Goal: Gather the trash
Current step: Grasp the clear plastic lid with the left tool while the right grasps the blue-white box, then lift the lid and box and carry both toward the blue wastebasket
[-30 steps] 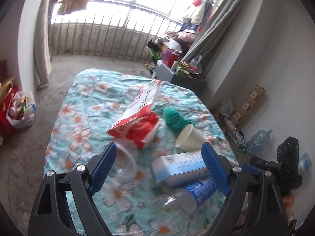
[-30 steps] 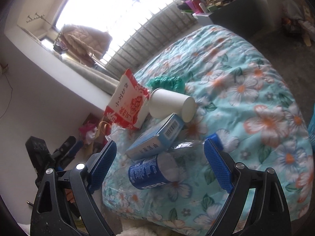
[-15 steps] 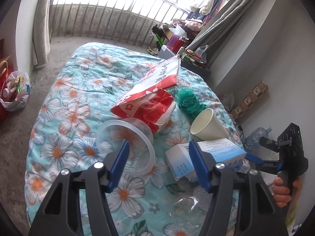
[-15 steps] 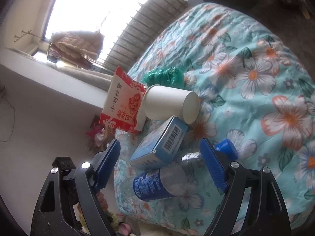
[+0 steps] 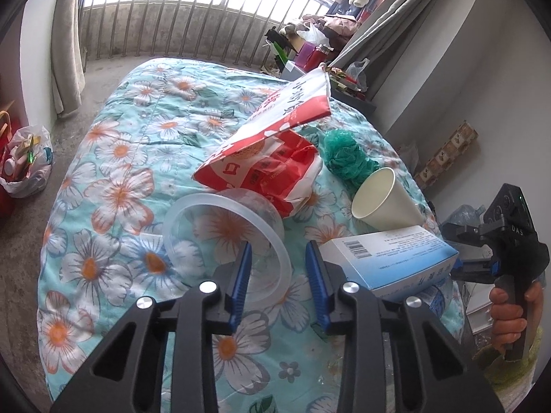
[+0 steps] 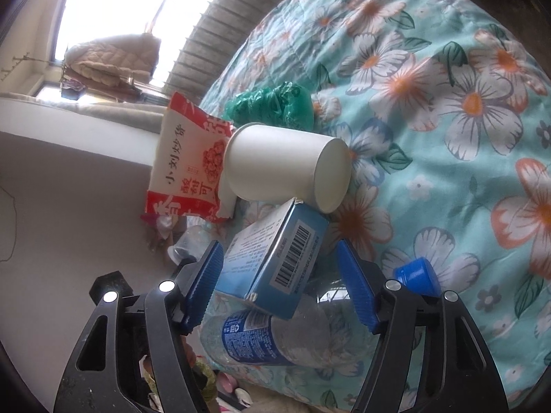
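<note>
Trash lies on a floral quilt (image 5: pixel 120 158). My left gripper (image 5: pixel 277 258) is partly closed, its fingers straddling the rim of a clear plastic bowl (image 5: pixel 220 237); whether they touch the rim I cannot tell. A red snack bag (image 5: pixel 275 151), green mesh (image 5: pixel 344 155), a white paper cup (image 5: pixel 382 199) and a blue box (image 5: pixel 396 258) lie beyond. My right gripper (image 6: pixel 279 278) is open around the blue box (image 6: pixel 272 258), above a clear bottle (image 6: pixel 275 337) with a blue cap (image 6: pixel 415 275). The cup (image 6: pixel 286 165), bag (image 6: pixel 186 158) and mesh (image 6: pixel 272 105) lie behind.
A white bag of rubbish (image 5: pixel 24 161) sits on the floor left of the bed. A cluttered shelf (image 5: pixel 310 55) stands by the curtain at the back right. A railing (image 5: pixel 172 27) runs along the window. The person's hand with the right gripper's handle (image 5: pixel 509 258) is at the bed's right edge.
My left gripper has narrowed and moved in over the clear bowl's rim. My right gripper has narrowed and moved closer, so its fingers now flank the blue box.
</note>
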Motion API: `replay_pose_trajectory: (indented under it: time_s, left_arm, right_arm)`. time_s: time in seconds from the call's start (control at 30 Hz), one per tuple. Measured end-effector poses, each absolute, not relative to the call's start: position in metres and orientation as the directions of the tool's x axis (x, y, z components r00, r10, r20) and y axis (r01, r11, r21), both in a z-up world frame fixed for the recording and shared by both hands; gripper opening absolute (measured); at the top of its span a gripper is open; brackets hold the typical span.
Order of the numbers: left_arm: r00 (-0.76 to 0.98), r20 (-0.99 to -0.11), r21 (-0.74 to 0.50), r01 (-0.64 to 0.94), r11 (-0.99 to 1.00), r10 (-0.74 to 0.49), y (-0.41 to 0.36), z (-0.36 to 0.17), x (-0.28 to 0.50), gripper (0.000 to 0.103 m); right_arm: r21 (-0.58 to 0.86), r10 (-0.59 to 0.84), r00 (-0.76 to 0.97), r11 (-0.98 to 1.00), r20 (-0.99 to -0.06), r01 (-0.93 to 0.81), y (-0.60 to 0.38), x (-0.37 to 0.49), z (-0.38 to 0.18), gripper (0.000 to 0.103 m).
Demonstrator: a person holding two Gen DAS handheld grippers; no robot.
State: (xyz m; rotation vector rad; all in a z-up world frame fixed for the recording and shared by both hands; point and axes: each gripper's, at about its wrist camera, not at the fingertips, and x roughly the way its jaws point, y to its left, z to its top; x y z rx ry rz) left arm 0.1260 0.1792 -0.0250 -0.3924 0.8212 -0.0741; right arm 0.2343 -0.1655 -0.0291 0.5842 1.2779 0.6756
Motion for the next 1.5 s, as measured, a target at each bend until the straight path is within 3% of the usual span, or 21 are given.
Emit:
replay_pose_trajectory:
  time_s: [0.3, 0.53, 0.73, 1.07, 1.5]
  left_arm:
    - [0.68, -0.701, -0.354, -0.07, 0.932, -0.216, 0.175, -0.027, 0.13, 0.022]
    - [0.692, -0.691, -0.351, -0.07, 0.934, -0.208, 0.176, -0.024, 0.13, 0.009]
    - [0.7, -0.683, -0.352, -0.069, 0.934, -0.206, 0.178, -0.022, 0.129, 0.005]
    - [0.731, -0.655, -0.347, -0.067, 0.936, -0.191, 0.181, -0.006, 0.115, 0.005]
    - [0.76, -0.619, -0.337, -0.03, 0.941, -0.198, 0.17, 0.022, 0.099, 0.005]
  right_arm:
    - [0.688, 0.702, 0.09, 0.711, -0.707, -0.145, -0.145, 0.251, -0.04, 0.064]
    - [0.702, 0.716, 0.056, 0.694, -0.696, -0.156, -0.139, 0.255, -0.038, 0.045]
    - [0.726, 0.74, 0.062, 0.671, -0.67, -0.155, -0.136, 0.253, -0.036, 0.038]
    - [0.784, 0.804, 0.084, 0.593, -0.588, -0.184, -0.136, 0.242, -0.021, 0.03]
    - [0.832, 0.857, 0.124, 0.515, -0.499, -0.207, -0.149, 0.232, -0.002, 0.029]
